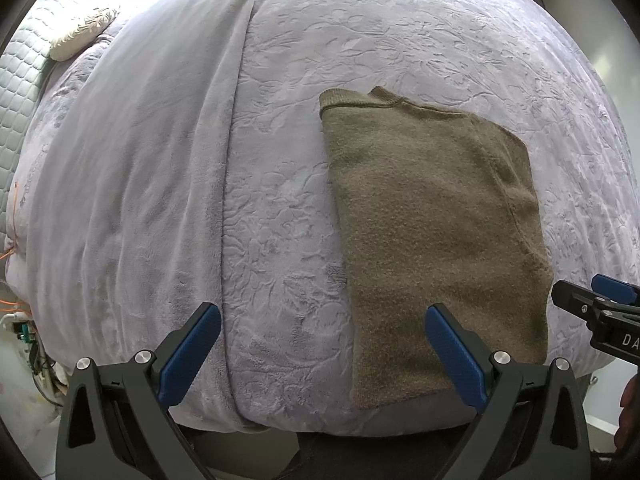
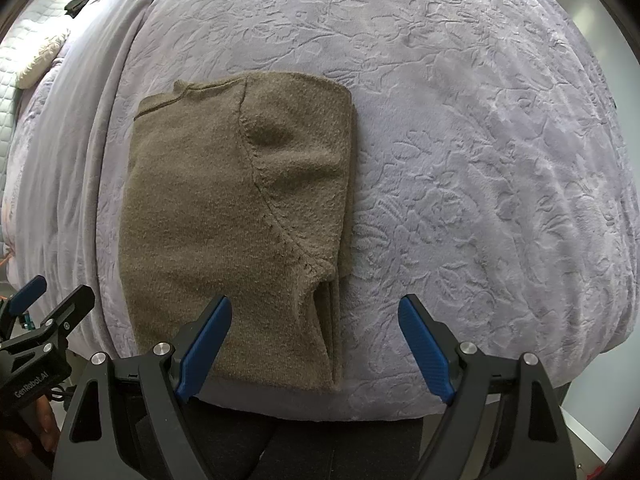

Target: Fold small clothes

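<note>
Two tongs are seen, one per hand. Left tongs are spread wide with nothing held between the blue pads; right tongs are likewise spread wide and empty. Each pair shows two blue pads on black arms. One sweater, olive-brown, is counted, folded lengthwise into a long strip and laid flat on one lavender blanket embossed with leaves. One pale pillow is seen at the far left of the bed.

"GenRobot.AI" is read on the left tongs in the right wrist view; on the right tongs in the left wrist view only "DA" can be made out.

The sweater's near hem is placed just ahead of the right tongs, nearer their left pad. From the left tongs it lies toward the right, its lower part crossed by their right pad. No contact with the fabric is made by either pair.
</note>
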Demonstrator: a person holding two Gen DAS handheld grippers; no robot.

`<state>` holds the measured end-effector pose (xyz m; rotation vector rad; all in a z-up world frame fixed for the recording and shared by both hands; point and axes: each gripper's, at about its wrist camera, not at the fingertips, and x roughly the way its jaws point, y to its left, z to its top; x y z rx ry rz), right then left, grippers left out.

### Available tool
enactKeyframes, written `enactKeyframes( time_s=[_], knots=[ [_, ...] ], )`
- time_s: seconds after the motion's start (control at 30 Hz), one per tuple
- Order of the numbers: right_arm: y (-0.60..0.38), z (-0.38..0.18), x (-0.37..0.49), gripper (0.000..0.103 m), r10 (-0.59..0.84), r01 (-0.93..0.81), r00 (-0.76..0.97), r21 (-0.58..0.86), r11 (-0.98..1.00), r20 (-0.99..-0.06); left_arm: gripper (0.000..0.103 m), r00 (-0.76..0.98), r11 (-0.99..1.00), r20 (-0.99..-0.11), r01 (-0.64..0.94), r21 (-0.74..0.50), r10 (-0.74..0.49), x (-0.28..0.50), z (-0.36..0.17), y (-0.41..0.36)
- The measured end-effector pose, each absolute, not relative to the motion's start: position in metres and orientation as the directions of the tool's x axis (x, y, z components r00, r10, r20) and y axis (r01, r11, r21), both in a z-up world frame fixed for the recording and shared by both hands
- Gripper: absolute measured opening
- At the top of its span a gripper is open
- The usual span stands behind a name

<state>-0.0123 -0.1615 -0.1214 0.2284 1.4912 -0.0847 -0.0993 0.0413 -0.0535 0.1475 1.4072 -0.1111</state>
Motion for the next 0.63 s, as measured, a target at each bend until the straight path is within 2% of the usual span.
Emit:
enactKeyframes(
  time_s=[0.63],
  knots=[
    [-0.1570, -0.1215, -0.0103, 0.087, 0.073, 0.180, 0.080, 0.086, 0.980, -0.994, 0.102, 0.161, 0.984, -0.987, 0.174, 0.028, 0.000, -0.0979, -0.0537, 0.0426]
  ],
)
